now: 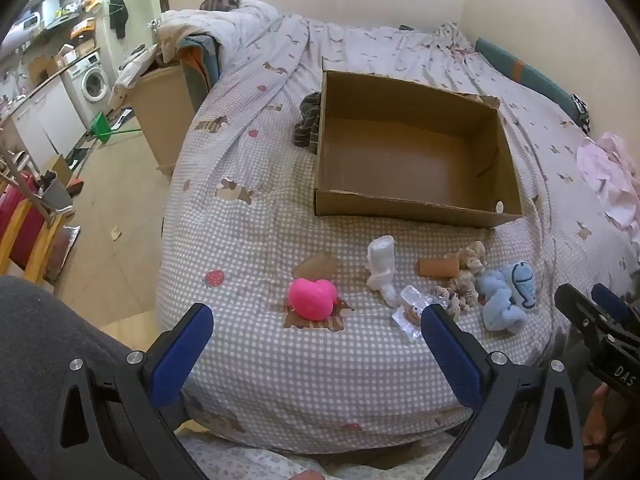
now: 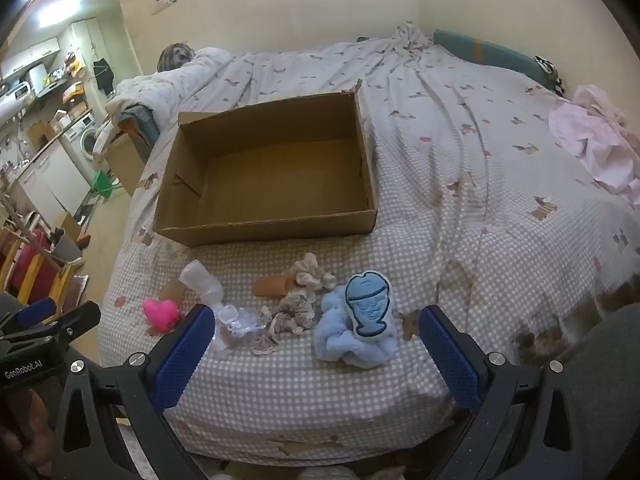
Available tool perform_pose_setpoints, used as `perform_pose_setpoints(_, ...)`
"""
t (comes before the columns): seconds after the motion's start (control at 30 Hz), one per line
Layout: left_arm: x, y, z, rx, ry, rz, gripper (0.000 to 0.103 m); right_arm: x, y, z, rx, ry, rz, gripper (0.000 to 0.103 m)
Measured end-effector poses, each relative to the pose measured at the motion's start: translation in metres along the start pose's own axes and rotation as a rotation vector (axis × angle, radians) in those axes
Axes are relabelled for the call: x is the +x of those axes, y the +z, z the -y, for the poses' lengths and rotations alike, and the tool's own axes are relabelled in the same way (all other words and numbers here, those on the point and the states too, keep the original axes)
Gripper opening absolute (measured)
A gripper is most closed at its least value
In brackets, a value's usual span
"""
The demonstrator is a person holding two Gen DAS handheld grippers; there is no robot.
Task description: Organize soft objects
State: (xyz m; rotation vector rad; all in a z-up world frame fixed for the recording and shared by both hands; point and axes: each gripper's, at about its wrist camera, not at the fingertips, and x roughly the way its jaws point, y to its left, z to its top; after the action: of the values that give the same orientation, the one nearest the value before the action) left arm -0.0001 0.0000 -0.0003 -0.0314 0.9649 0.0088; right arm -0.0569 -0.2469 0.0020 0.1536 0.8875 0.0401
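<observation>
An empty cardboard box (image 1: 412, 152) (image 2: 268, 176) sits on the bed. In front of it lie a pink heart plush (image 1: 313, 298) (image 2: 162, 312), a white rolled cloth (image 1: 381, 266) (image 2: 202, 280), an orange roll (image 1: 438, 267) (image 2: 272, 286), floral scrunchies (image 1: 466, 280) (image 2: 294, 308), a clear plastic packet (image 1: 412, 310) (image 2: 240, 326), a blue fluffy cloth (image 1: 498, 300) (image 2: 348, 338) and a blue fish plush (image 1: 522, 280) (image 2: 370, 310). My left gripper (image 1: 316, 354) is open, just short of the heart. My right gripper (image 2: 320, 354) is open, just short of the blue cloth.
The bed (image 1: 260, 208) has a checked cover. A dark striped cloth (image 1: 308, 120) lies left of the box. Pink fabric (image 2: 596, 144) lies at the right. The floor and a cardboard bin (image 1: 164, 108) are to the left.
</observation>
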Motion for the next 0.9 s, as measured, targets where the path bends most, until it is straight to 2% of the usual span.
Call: perform_pose_setpoints(0.9, -0.0008, 0.0003, 0.0007, 0.011, 0.02, 0.003, 0.103, 0.0003, -0.0005, -0.0022, -0.013, -0.006, -0.002, 0.103)
